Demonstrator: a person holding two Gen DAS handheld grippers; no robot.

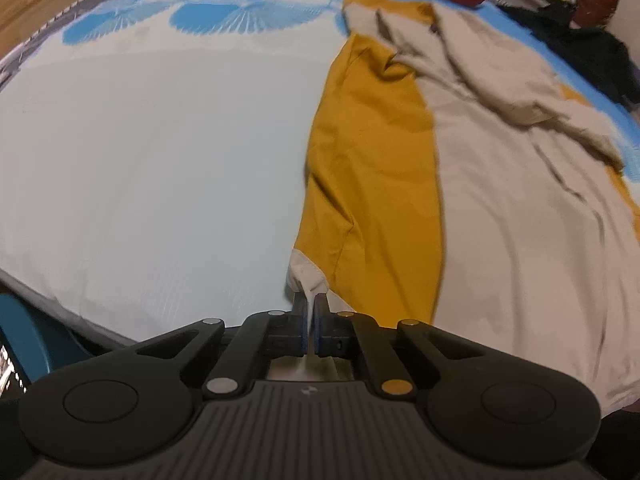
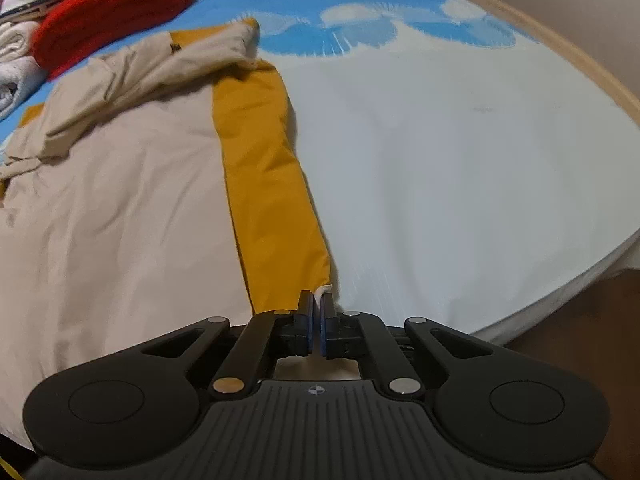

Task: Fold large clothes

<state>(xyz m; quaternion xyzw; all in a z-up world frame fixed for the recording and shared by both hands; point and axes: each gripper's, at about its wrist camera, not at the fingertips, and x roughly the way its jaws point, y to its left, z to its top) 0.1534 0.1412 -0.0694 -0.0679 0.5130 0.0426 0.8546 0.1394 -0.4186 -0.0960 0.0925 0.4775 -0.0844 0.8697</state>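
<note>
A large beige and mustard-yellow garment [image 1: 500,184] lies spread on the bed, with a mustard strip [image 1: 372,184] along its left side and rumpled beige cloth at the far end. My left gripper [image 1: 310,300] is shut on the garment's near beige corner [image 1: 305,272]. In the right wrist view the same garment [image 2: 120,200] lies to the left, its mustard strip [image 2: 272,184] running toward me. My right gripper [image 2: 318,300] is shut on the pale corner [image 2: 323,291] at the near end of that strip.
The bed sheet [image 1: 160,152] is pale with blue fan shapes at the far end. A red cushion [image 2: 112,8] and piled clothes [image 2: 20,60] lie beyond the garment. Dark clothing [image 1: 580,48] lies at far right. The bed's wooden edge [image 2: 580,60] curves along the right.
</note>
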